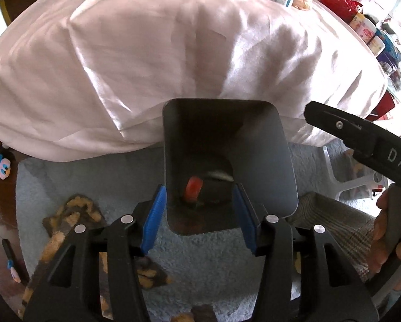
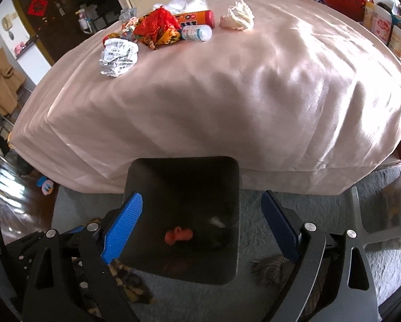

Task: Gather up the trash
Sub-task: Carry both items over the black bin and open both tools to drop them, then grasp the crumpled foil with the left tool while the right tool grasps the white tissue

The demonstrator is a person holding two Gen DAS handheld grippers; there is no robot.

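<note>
We hold both tools, left (image 1: 199, 216) and right (image 2: 200, 226), spread empty above grey bin (image 2: 235, 214); red scrap (image 2: 178, 235) lies inside

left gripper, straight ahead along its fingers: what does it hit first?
Probably the open mouth of the dark bin: the left gripper is open and aimed into it, toward the red scrap at the bottom. Depth unclear.

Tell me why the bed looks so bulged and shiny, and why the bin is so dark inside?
Both wrist views use fisheye lenses, bending the bed into a dome. Left wrist: window light blows out the satin sheet and the upper right corner. Right wrist: the bin interior is in deep shadow, its red scrap slightly blurred.
</note>
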